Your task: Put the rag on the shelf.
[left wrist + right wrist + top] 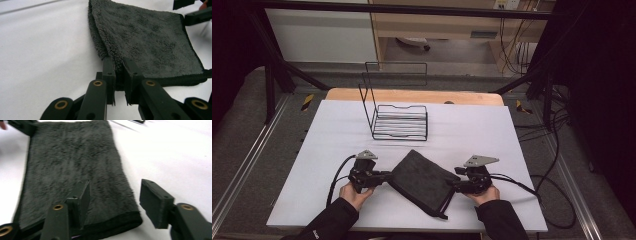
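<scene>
High view first: I've got a dark grey folded towel [419,181] lying skewed on the white table cover [337,130], in the near half between my two hands. Left gripper [388,175] is at the towel's left corner, right gripper [452,186] at its right edge near the lower corner, both held low over the table. Behind the towel, toward the far side, sits a black wire rack [399,121] with a tall wire back, well apart from the cloth. A strip of bare wooden table edge [412,95] shows past the white cover.

Left gripper view: the jaws of the left gripper [119,72] are nearly together and pinch the fluffy corner of the towel [150,40], you can see the pile squeezed between the pads. The right gripper's black tips [198,16] sit at the far corner of the cloth.

Right gripper view: the right gripper [115,195] is spread wide. One jaw is over the towel [70,165], the other hangs over the bare white cover beside the folded edge. It's gripping nothing as far as I can see, and I can't tell whether the jaw over the cloth actually touches it
</scene>
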`<action>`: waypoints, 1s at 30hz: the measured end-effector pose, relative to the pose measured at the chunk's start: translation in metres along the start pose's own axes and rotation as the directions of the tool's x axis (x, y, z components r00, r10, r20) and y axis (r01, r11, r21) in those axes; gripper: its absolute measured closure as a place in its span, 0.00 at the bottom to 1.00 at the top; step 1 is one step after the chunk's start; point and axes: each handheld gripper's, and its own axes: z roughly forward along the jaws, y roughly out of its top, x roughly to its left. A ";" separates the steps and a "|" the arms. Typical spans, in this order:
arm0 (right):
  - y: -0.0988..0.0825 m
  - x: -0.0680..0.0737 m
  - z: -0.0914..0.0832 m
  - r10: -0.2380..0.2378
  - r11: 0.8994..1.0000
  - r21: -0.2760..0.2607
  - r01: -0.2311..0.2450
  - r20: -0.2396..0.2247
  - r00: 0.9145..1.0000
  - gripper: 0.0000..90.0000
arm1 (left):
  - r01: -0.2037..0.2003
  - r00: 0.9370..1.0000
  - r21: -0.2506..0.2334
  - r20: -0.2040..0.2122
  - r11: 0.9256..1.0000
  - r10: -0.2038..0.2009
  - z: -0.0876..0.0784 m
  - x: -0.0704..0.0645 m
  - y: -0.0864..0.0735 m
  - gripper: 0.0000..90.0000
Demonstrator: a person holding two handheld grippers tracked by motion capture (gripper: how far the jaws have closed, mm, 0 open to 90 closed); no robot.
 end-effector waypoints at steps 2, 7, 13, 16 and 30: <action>0.001 -0.003 0.003 -0.010 1.000 0.007 0.010 0.016 1.000 0.54 | -0.006 1.000 0.007 -0.002 1.000 0.006 -0.001 0.001 -0.001 0.89; -0.001 -0.010 0.009 -0.044 0.998 0.055 0.042 0.043 0.998 0.69 | -0.007 1.000 0.014 0.004 1.000 0.007 -0.004 0.003 -0.001 0.89; -0.001 -0.012 0.012 -0.028 0.996 0.079 0.028 -0.009 1.000 0.80 | -0.021 1.000 0.029 0.009 0.999 0.021 -0.006 0.005 0.000 0.89; 0.000 -0.012 0.013 -0.015 0.996 0.089 0.017 -0.028 0.999 0.87 | -0.022 1.000 0.028 0.009 0.999 0.022 -0.007 0.004 0.001 0.89; 0.007 0.012 0.007 0.007 0.995 0.101 -0.001 -0.065 0.998 0.93 | -0.007 1.000 0.025 -0.017 1.000 0.008 -0.018 0.019 0.008 0.89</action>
